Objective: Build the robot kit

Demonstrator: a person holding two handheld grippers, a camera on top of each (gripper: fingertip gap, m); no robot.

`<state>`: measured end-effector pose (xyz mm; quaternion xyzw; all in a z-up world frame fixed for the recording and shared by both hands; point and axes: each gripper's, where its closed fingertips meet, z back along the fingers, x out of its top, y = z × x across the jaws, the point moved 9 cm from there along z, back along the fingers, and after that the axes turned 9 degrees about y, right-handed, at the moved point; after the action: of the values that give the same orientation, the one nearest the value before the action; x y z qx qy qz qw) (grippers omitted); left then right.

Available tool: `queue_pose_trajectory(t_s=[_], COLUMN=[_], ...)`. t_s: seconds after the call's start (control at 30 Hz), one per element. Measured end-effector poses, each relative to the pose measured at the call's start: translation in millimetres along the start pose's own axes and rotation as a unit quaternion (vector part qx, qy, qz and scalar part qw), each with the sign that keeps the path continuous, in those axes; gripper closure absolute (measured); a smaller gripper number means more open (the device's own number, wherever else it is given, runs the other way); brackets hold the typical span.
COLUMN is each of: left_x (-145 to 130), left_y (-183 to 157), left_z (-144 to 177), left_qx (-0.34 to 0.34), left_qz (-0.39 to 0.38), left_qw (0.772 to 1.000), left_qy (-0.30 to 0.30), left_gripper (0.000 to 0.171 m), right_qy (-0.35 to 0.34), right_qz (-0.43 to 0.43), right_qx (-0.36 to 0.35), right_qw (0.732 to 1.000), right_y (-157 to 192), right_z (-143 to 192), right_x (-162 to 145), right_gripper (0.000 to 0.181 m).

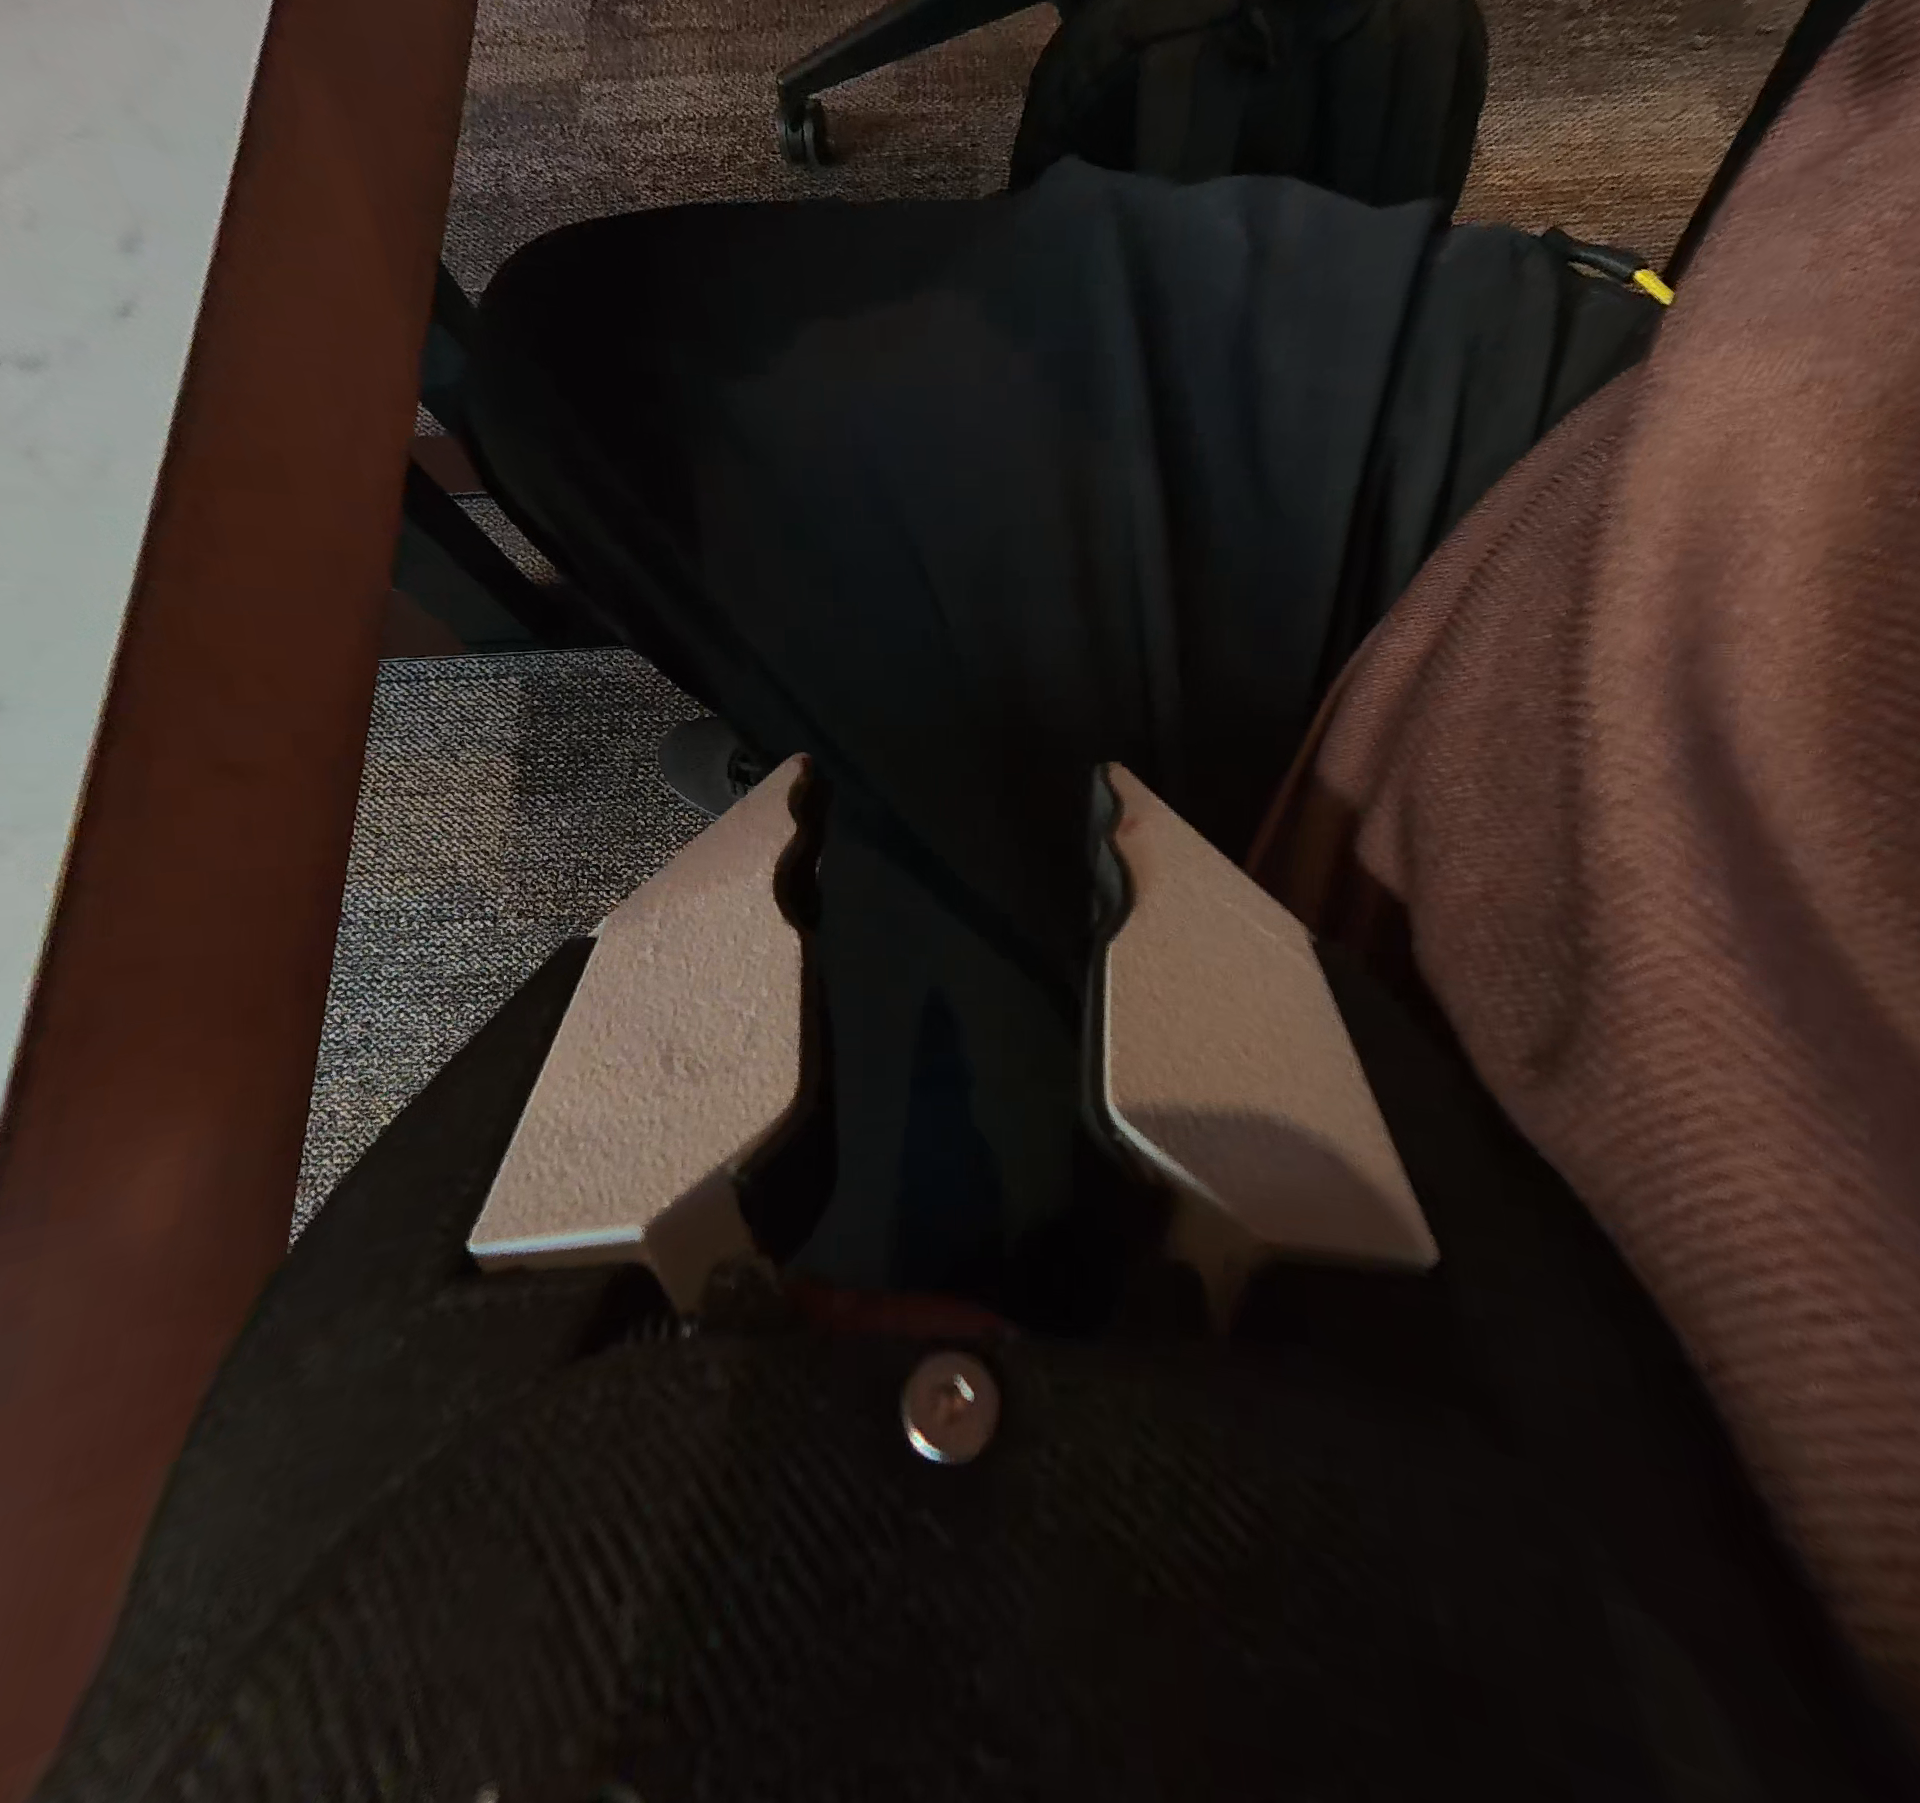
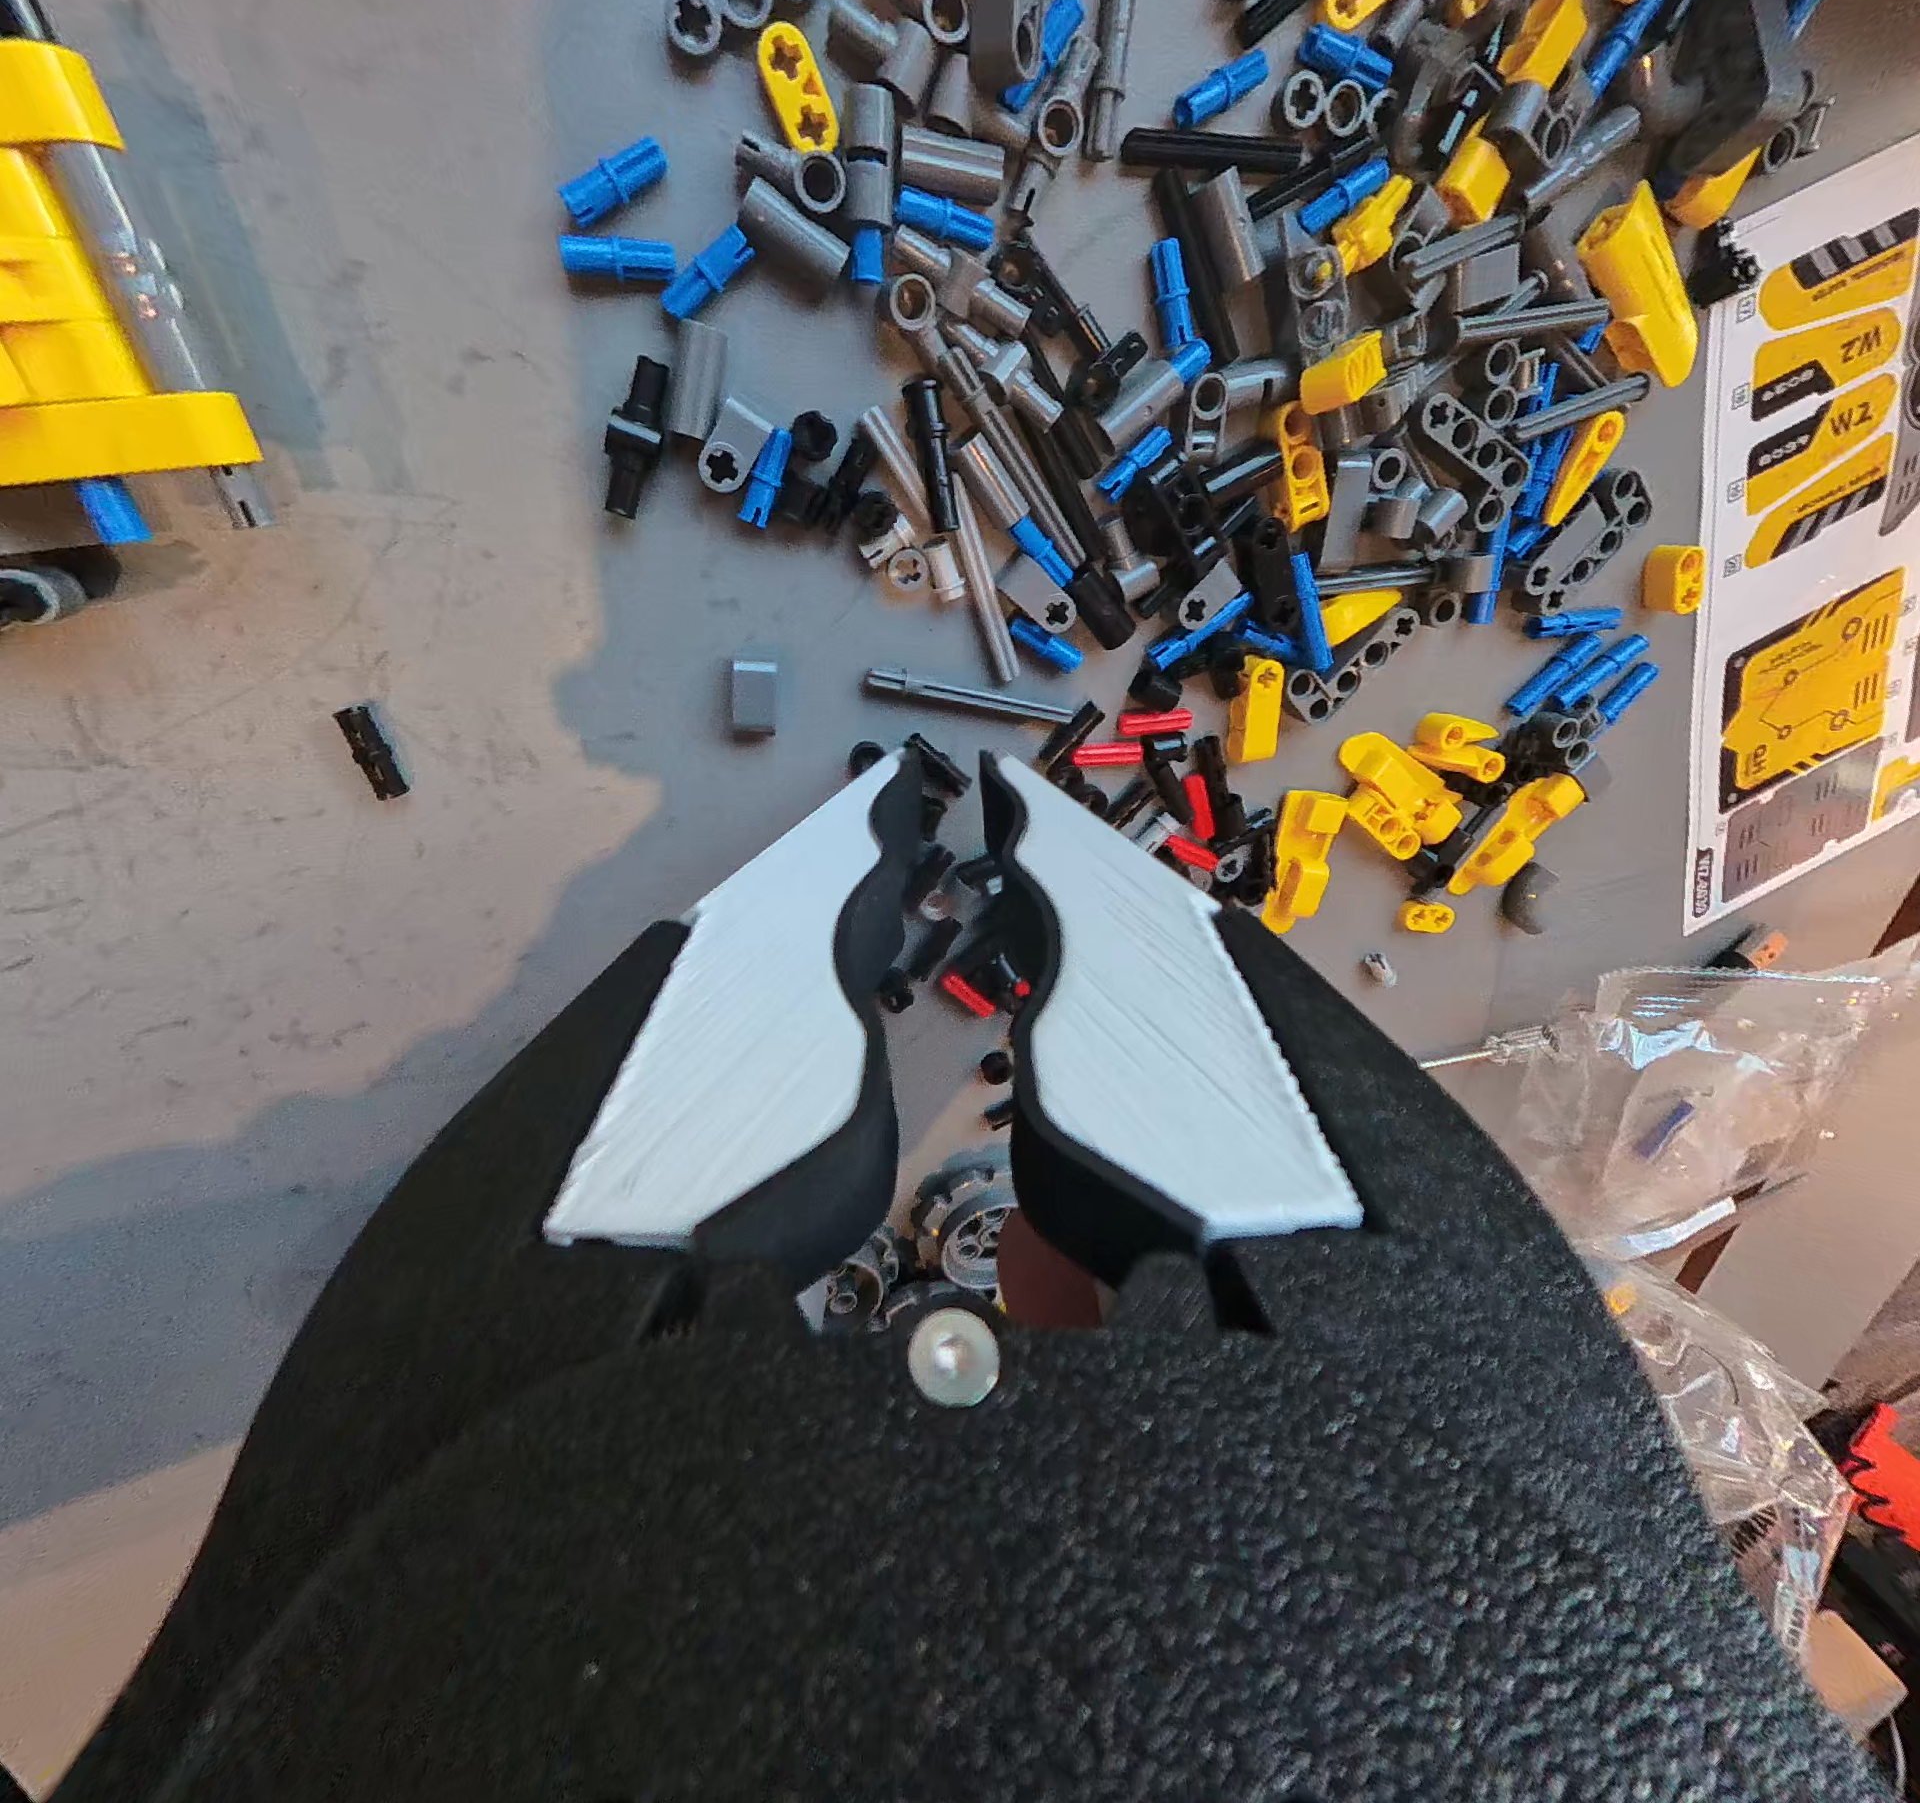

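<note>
Yellow-and-black sticker sheet (image 2: pixel 1813 548), right gripper (image 2: pixel 951 766) over brick pile (image 2: pixel 1247 351)

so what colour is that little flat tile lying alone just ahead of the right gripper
Grey; the tile shows best in the right wrist view, ahead of the right gripper.

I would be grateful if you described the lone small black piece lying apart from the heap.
On the grey tabletop, look left of the big heap of parts, below the yellow assembly. The black piece lies alone on bare surface, short, ridged and tilted, touching nothing.
</note>
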<state>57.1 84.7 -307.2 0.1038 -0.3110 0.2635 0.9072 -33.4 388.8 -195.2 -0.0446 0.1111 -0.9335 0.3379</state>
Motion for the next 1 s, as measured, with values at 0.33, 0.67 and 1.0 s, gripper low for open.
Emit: queue_pose_trajectory(t_s=[0.33, 0.67, 1.0], left_x=[-0.4, -0.7, 2.2], left_y=[-0.9, -0.4, -8.5], left_z=[-4.1, -2.5, -3.0], left_qx=[0.000, 0.000, 0.000], left_qz=[-0.005, -0.006, -0.025], left_qw=[1.000, 1.000, 1.000], left_qy=[0.008, 0.007, 0.010], left_gripper=[0.122, 0.122, 0.123], right_qy=[0.025, -0.026, -0.016], right_qz=[0.020, -0.018, -0.016], right_qx=[0.008, -0.013, 0.009], right_qw=[0.999, 0.999, 1.000], right_y=[3.9, 8.6, 80.3], right_z=[-10.7, 27.5, 17.3], right_x=[2.7, 5.8, 0.2], right_gripper=[0.176, 0.180, 0.178])
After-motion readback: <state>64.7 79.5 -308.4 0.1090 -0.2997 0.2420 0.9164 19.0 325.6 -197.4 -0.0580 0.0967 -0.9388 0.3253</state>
